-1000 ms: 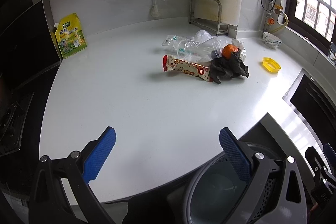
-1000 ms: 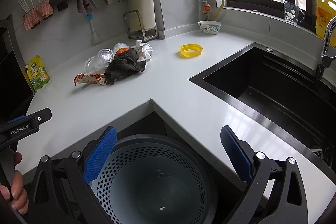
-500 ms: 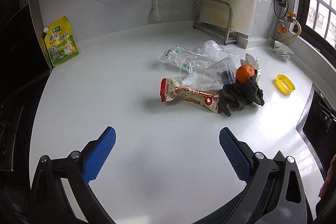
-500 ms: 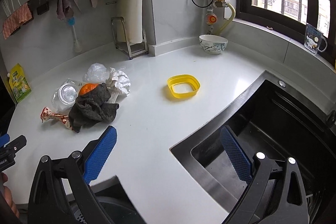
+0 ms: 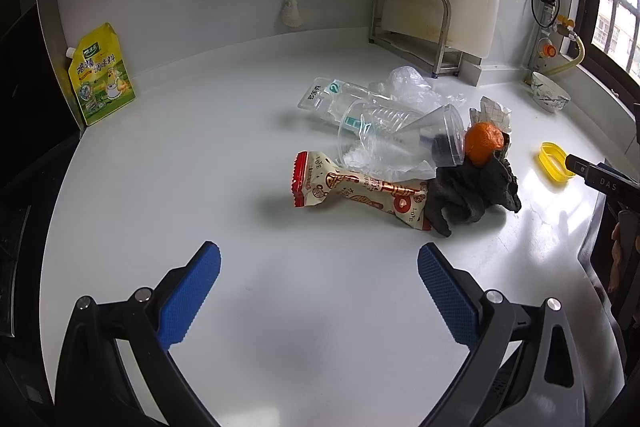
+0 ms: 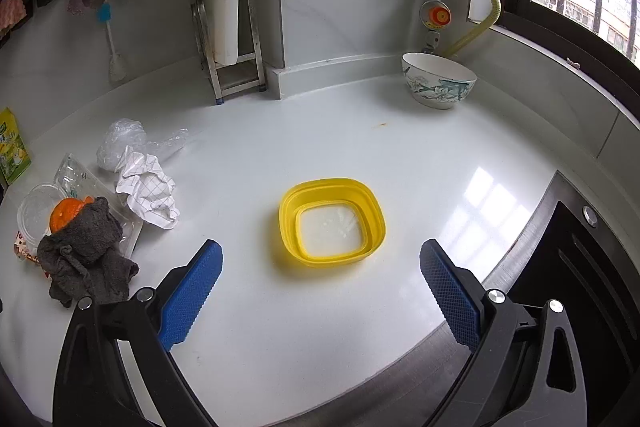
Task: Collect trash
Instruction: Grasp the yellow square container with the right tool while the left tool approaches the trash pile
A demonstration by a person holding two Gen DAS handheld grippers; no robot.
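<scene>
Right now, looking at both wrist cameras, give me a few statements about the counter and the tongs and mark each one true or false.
1. Both tongs, left and right, are open and hold nothing. True.
2. The yellow square plastic container sits directly ahead of the right tongs. True.
3. The orange fruit lies inside the white floral ceramic bowl. False: it rests against the dark grey crumpled cloth in the trash pile.
4. The clear plastic cup stands upright. False: it lies on its side.
5. The red-and-cream snack wrapper lies on the white countertop beside the cloth. True.
</scene>
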